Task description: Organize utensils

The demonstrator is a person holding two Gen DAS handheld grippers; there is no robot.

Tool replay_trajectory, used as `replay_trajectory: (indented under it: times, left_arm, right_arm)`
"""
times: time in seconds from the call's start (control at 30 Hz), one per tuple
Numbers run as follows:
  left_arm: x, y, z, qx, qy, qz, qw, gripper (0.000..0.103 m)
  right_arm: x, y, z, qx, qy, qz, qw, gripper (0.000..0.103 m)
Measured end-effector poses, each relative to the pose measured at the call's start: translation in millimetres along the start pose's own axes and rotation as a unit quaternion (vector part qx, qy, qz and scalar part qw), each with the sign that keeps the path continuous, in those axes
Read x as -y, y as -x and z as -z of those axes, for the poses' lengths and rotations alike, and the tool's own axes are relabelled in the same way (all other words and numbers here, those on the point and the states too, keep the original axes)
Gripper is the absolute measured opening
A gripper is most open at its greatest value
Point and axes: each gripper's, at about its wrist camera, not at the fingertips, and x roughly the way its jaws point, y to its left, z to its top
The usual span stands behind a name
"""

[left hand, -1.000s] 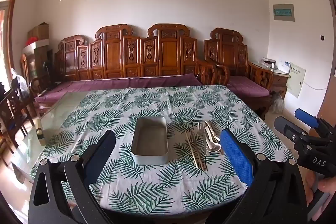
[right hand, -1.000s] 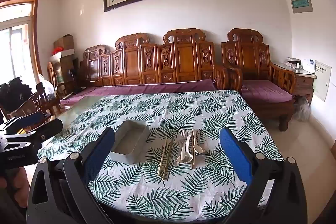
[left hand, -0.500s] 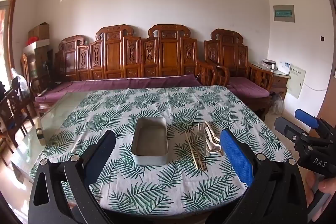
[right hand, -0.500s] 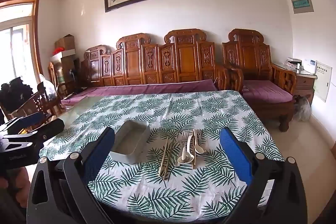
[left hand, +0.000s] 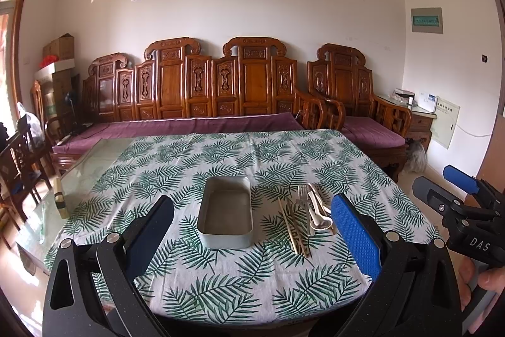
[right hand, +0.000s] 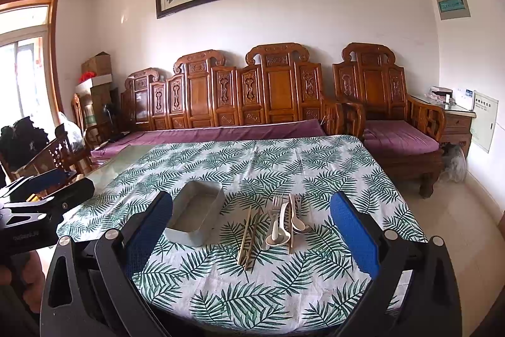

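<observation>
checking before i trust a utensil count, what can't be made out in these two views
- Utensil pile, right wrist view: fork, spoons and chopsticks overlap, too small for an exact count.
- Same pile in left wrist view: the left gripper's blue finger covers its right edge.
- Metal tin, right wrist view: the right gripper's finger hides its near left corner.
- Table near edge, both views: cut off behind the gripper bodies.

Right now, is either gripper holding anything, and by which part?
Nothing is held. The left gripper and right gripper are both open above the table's near edge; the chopsticks, fork and spoons lie untouched beside the tray.
</observation>
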Motion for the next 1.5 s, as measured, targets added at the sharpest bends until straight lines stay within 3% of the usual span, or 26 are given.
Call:
replay_trajectory:
  times: [1.5]
  left_arm:
    - [1, 2, -2, 0.006, 0.002, -0.001, 1.0000, 0.097]
  right_arm:
    - [-13, 6, -5, 0.001, -0.001, -0.003, 1.000, 0.100]
